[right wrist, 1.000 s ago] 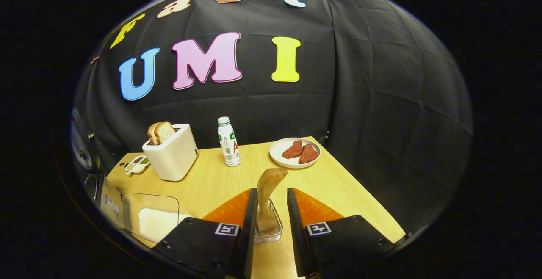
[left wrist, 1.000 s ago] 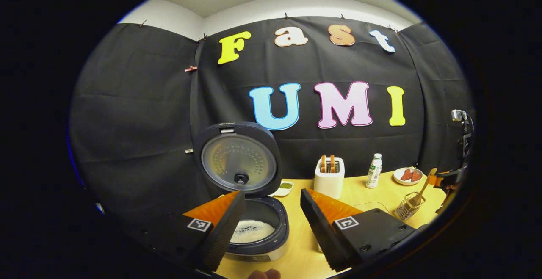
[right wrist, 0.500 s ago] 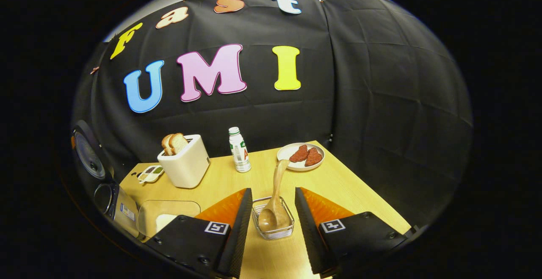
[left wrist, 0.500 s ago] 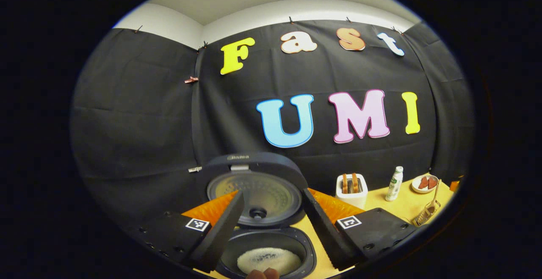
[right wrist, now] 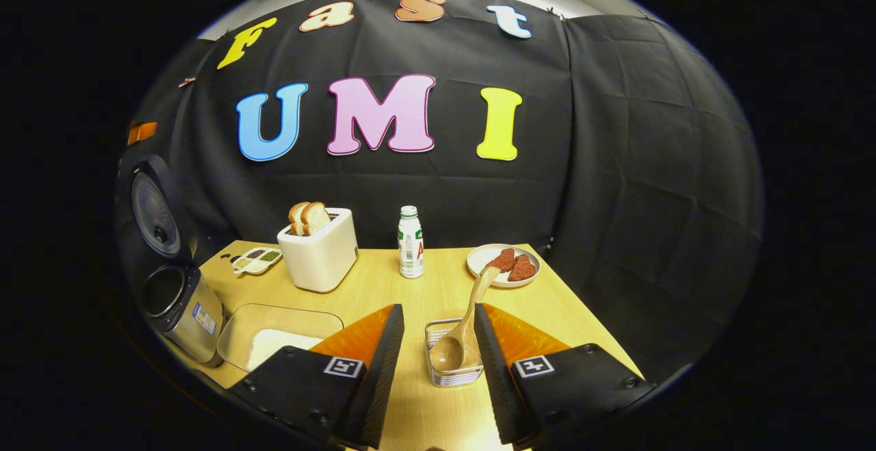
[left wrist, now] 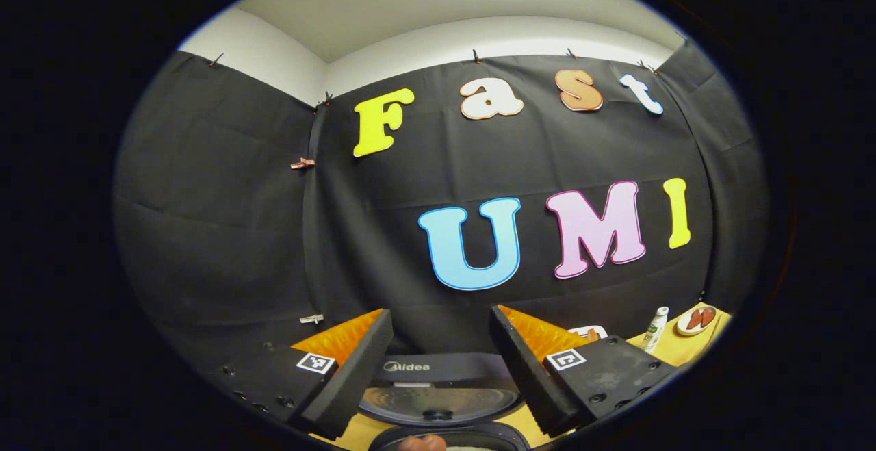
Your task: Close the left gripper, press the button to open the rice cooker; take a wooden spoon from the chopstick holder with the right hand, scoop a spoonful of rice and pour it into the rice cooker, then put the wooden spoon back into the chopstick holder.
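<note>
Right gripper (right wrist: pixel 438 348) hangs wide over the bench (right wrist: pixel 383 287), gripping nothing. Between its fingers, farther off, sits the wire holder (right wrist: pixel 453 363) with the wooden spoon (right wrist: pixel 460 339) in it, bowl down, handle leaning up toward the plate (right wrist: pixel 503 265) of red pieces. Neither finger touches the spoon. To the left lies the clear tray (right wrist: pixel 274 334) with white rice in it, and beyond that the rice cooker (right wrist: pixel 179 300) stands with its lid up. Farther back: toaster (right wrist: pixel 319 249) with two slices, bottle (right wrist: pixel 410 242) beside it, a small condiment dish (right wrist: pixel 256 259) at the bench's far left.

Left gripper (left wrist: pixel 438 362) is wide too, nothing between the fingers, tilted up at the booth wall. Below and between the fingers sits the cooker's raised lid (left wrist: pixel 438 382), the pot's rim just at the bottom edge. A fingertip (left wrist: pixel 421 443) peeks in there.
</note>
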The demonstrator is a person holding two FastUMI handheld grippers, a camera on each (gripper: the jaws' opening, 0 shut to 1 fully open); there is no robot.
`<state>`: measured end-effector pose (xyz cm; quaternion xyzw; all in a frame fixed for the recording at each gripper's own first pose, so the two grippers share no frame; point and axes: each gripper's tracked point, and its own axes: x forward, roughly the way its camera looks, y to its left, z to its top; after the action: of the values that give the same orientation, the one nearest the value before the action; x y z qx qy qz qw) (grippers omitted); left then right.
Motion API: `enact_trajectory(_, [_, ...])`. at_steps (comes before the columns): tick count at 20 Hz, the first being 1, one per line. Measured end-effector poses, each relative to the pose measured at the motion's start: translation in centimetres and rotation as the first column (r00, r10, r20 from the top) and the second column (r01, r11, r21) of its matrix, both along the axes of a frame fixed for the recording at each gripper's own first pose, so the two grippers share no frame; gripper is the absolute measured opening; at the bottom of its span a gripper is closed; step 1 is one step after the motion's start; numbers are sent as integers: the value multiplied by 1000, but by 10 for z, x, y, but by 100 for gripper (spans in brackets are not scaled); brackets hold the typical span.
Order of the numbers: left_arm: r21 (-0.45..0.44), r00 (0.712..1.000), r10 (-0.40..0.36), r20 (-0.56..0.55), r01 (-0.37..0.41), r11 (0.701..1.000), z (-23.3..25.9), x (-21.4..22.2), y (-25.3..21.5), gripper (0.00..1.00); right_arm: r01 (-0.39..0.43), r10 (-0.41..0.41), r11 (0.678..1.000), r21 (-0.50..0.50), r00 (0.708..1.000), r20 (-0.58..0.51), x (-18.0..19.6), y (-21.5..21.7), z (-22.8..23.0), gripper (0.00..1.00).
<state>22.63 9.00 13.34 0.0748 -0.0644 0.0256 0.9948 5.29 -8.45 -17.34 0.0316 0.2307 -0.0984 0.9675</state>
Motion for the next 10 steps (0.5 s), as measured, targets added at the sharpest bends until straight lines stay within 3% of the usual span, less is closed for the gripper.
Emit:
enact_trajectory(5, [-28, 998, 24, -59, -26, 999, -19, 18, 15, 96, 46, -46, 998, 37, 999, 11, 2, -8, 6, 67])
enact_trajectory(8, [-80, 991, 27, -134, -38, 996, -43, 21, 21, 96, 39, -39, 999, 31, 999, 18, 2, -6, 10, 67])
enact_trajectory(10, [-95, 992, 25, -126, -37, 995, -41, 17, 20, 100, 26, -27, 999, 31, 999, 27, 2, -1, 14, 67])
